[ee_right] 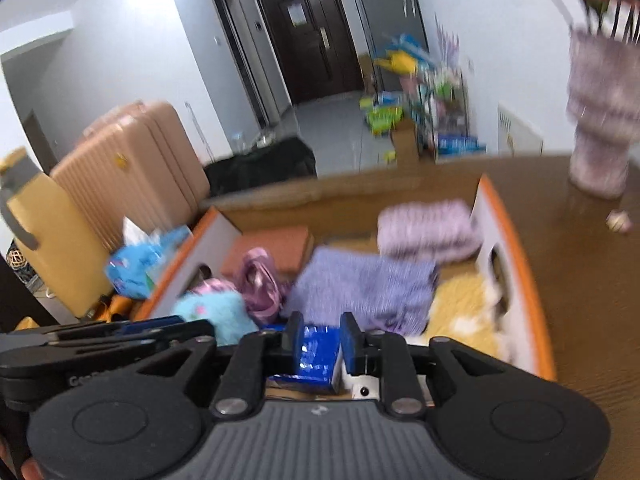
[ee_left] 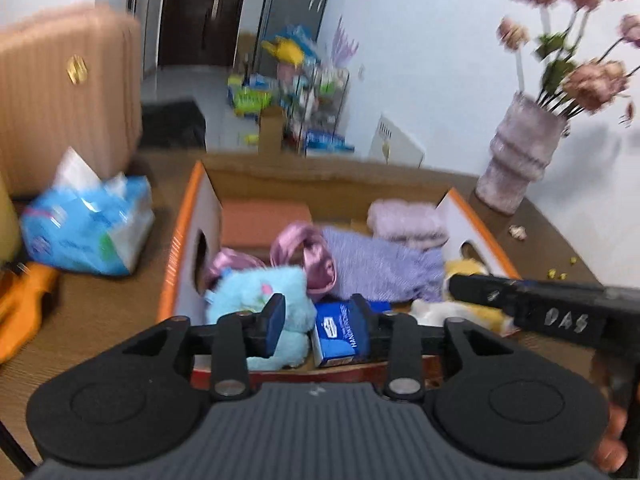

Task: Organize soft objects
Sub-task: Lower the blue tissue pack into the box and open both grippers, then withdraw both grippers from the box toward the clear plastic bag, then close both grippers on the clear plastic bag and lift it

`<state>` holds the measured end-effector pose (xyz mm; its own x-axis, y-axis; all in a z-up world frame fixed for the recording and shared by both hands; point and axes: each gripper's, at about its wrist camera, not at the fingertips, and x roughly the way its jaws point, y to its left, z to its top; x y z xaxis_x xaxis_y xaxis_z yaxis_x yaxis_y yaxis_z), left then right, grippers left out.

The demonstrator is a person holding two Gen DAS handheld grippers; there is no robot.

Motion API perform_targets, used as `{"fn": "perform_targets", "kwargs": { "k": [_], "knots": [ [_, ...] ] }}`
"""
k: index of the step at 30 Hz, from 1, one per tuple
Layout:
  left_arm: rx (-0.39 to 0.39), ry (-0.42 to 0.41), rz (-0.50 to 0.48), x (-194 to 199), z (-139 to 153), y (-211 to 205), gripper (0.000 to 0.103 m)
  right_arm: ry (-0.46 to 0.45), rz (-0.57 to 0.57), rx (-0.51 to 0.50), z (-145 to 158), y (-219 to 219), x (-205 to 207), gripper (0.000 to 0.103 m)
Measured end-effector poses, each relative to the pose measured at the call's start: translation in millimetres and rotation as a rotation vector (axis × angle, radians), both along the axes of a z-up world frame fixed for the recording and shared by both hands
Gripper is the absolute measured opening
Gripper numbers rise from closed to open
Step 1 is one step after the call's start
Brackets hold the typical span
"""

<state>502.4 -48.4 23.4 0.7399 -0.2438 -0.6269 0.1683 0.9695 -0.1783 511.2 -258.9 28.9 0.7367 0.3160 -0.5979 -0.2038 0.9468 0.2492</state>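
An orange-edged cardboard box (ee_left: 188, 220) on the brown table holds soft things: a light blue plush toy (ee_left: 256, 296), a pink satin scrunchie (ee_left: 308, 256), a purple knit cloth (ee_left: 376, 268), a folded lilac towel (ee_left: 404, 220), a yellow and white plush (ee_left: 468, 272) and a blue tissue pack (ee_left: 340, 332). My left gripper (ee_left: 318, 322) is open over the box's near edge, between the blue plush and the tissue pack. My right gripper (ee_right: 320, 344) is open above the blue tissue pack (ee_right: 314, 356), empty. The same box (ee_right: 512, 248) shows in the right wrist view.
A blue tissue packet (ee_left: 88, 232) and an orange item (ee_left: 24, 308) lie left of the box. A pink suitcase (ee_left: 60, 92) stands behind. A lilac vase with dried flowers (ee_left: 520, 156) stands at the table's right back. Clutter lies on the floor by the wall.
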Motion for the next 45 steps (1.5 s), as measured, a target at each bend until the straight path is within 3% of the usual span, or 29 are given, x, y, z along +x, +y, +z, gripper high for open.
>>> {"fn": "perform_targets", "kwargs": {
  "k": [8,13,17,20,24,29,32,35,43,45],
  "knots": [
    [0.123,-0.253,0.029,-111,75,19,0.075,-0.276,0.011,-0.112,87,-15,-111,0.050],
    [0.216,-0.411,0.038,-197,86,34,0.086,-0.463,0.028,-0.170,109,-22,-201,0.073],
    [0.208,-0.441,0.097,-258,68,52,0.088,-0.557,0.025,-0.154,97,-24,-270,0.085],
    [0.208,-0.491,0.191,-300,44,66,0.093,-0.591,0.043,-0.135,70,-20,-309,0.087],
    [0.235,-0.481,0.283,-333,12,77,0.093,-0.551,0.012,-0.120,30,-13,-342,0.087],
    [0.173,-0.401,0.262,-347,-11,90,0.093,-0.462,-0.003,-0.063,-8,-5,-359,0.086],
    [0.159,-0.396,0.246,-343,-13,93,0.093,-0.427,-0.005,-0.095,-17,3,-355,0.083],
    [0.118,-0.370,0.219,-332,-16,95,0.091,-0.413,0.005,-0.066,-20,9,-347,0.082],
    [0.084,-0.268,0.126,-266,-36,91,0.080,-0.323,0.123,-0.041,-40,45,-286,0.073],
    [0.088,-0.247,0.101,-241,-37,89,0.073,-0.302,0.143,-0.017,-42,52,-262,0.072]
  ]
}}
